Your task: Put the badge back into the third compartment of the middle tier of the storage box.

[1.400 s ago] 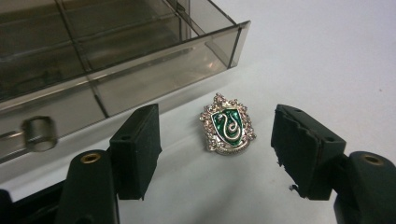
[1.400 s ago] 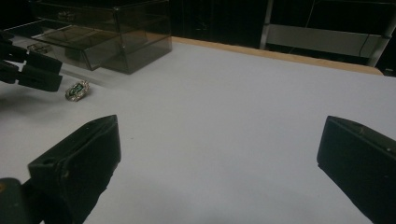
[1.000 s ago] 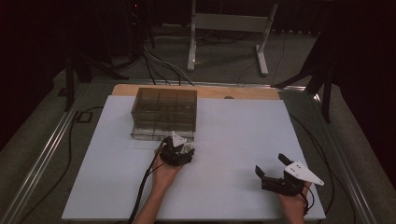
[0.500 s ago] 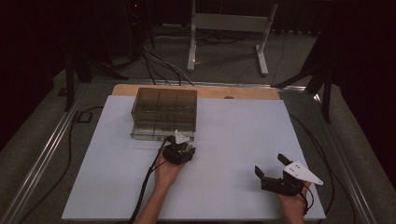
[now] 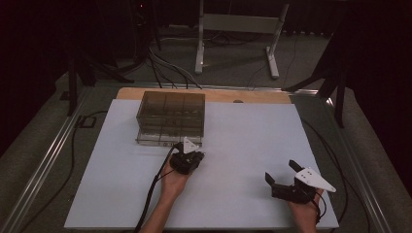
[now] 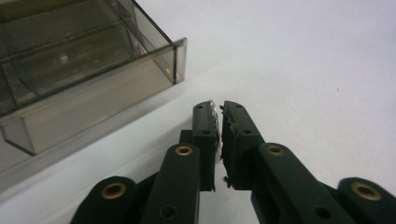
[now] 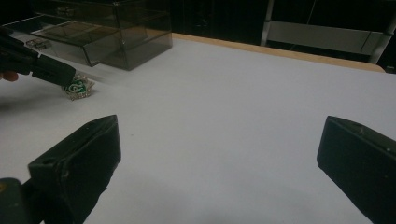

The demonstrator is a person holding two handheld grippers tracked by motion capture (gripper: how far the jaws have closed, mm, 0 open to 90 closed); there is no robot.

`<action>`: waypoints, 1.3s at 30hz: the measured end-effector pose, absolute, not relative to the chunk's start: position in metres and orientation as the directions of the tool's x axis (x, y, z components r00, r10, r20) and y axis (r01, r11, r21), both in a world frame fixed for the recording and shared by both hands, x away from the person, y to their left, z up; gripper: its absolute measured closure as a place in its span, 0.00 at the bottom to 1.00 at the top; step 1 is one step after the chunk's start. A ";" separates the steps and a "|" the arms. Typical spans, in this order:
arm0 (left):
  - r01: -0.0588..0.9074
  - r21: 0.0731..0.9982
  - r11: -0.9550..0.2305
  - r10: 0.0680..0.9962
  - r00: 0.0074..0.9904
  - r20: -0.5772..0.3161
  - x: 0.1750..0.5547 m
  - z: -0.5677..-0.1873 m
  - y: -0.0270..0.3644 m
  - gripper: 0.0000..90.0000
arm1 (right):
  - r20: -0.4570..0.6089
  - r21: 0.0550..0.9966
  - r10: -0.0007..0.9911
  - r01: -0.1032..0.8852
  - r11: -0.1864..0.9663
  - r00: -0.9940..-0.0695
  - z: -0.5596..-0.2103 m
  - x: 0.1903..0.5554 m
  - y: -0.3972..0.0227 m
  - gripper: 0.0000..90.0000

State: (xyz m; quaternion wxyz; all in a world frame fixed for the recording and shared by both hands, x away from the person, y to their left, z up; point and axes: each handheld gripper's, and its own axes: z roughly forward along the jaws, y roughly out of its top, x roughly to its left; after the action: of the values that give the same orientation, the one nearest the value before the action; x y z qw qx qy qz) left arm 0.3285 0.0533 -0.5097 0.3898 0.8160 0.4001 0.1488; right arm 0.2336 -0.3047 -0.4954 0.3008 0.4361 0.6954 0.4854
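A small silver badge with a green centre (image 7: 79, 87) hangs at the tips of my left gripper (image 7: 42, 67), low over the white sheet. In the left gripper view the jaws of the left gripper (image 6: 218, 109) have just been closing and stand together, with a silvery sliver of the badge (image 6: 215, 108) pinched between them. From above, the left gripper (image 5: 198, 154) sits just in front of the smoky clear drawer box (image 5: 170, 116). My right gripper (image 5: 282, 172) rests at the front right, open and empty, as its own view of the right gripper (image 7: 219, 154) confirms.
The box's lowest drawer (image 6: 93, 93) is pulled out toward the left gripper. A white sheet (image 5: 252, 136) covers the wooden table (image 5: 262, 97). Cables (image 5: 155, 189) trail off the front edge, and a metal stand (image 5: 238, 29) is on the floor behind.
The left gripper's jaws have come together in front of the box. The right gripper has stayed where it was.
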 end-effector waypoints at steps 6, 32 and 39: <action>0.546 0.735 -0.402 0.766 0.640 -0.057 0.330 -0.514 0.050 0.96 | 0.004 0.937 0.897 0.315 0.151 -0.442 -0.496 0.234 -0.304 0.00; 0.542 0.754 -0.372 0.759 0.645 -0.088 0.327 -0.505 0.052 0.98 | 0.008 0.937 0.898 0.316 0.146 -0.439 -0.496 0.234 -0.305 0.01; 0.531 0.762 -0.370 0.754 0.651 -0.088 0.326 -0.499 0.050 0.98 | 0.009 0.938 0.899 0.316 0.145 -0.438 -0.495 0.234 -0.305 0.01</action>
State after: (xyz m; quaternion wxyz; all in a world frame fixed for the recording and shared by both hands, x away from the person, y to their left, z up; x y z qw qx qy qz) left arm 0.3256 0.0496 -0.4991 0.4002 0.8158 0.3937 0.1389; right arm 0.2337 -0.3054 -0.4954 0.2996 0.4373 0.6947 0.4863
